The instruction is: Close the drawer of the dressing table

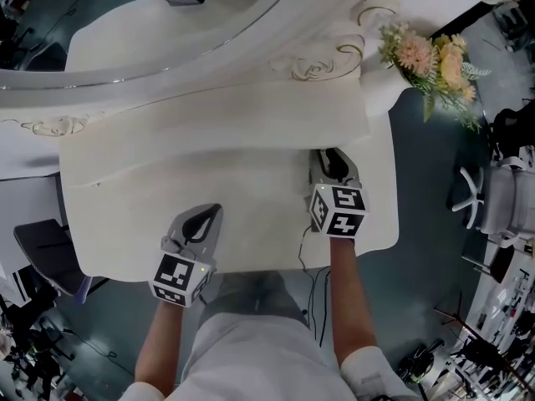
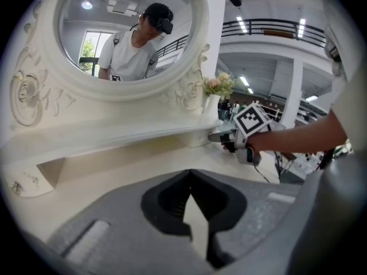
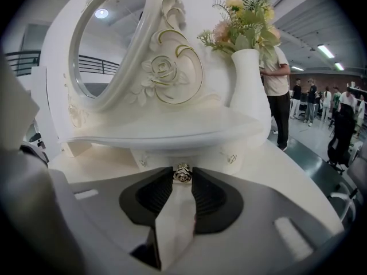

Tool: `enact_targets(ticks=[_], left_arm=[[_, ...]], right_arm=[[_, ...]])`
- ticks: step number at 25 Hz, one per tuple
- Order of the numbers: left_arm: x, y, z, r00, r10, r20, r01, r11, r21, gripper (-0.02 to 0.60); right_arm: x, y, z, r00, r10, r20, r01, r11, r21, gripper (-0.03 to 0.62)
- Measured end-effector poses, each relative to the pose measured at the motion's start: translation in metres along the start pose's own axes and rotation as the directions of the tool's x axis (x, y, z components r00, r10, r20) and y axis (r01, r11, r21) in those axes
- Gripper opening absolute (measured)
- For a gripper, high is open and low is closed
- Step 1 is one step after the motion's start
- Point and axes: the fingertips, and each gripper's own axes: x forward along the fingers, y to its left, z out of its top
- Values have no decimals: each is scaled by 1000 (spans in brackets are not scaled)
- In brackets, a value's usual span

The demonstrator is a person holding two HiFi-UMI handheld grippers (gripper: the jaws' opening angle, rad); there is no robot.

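Under the raised shelf of the dressing table, the small drawer shows its cream front, with a metal rose-shaped knob at the middle. The right gripper reaches in below that shelf, its jaws drawn narrow and pinched on the knob at their tips. How far the drawer stands out from under the shelf I cannot tell. The left gripper is held well in front of the shelf, over the table's lower top, jaw tips together with nothing between them. By the shelf's right end stands a white vase of flowers; behind the shelf rises the oval mirror.
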Motion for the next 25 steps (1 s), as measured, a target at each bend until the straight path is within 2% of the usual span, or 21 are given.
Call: enact_targets(ticks=[11,25], left_arm=[[-15,-12,4,1000,15,26,-16,1000,13,-2],[-61,-61,26,993,32,116,-38,998,49,-2]], right_arm=[[-30,3,-8,1000,-10,5,10,1000,17,91],[-132,19,-3,996,-4,84,2,1000,31,87]])
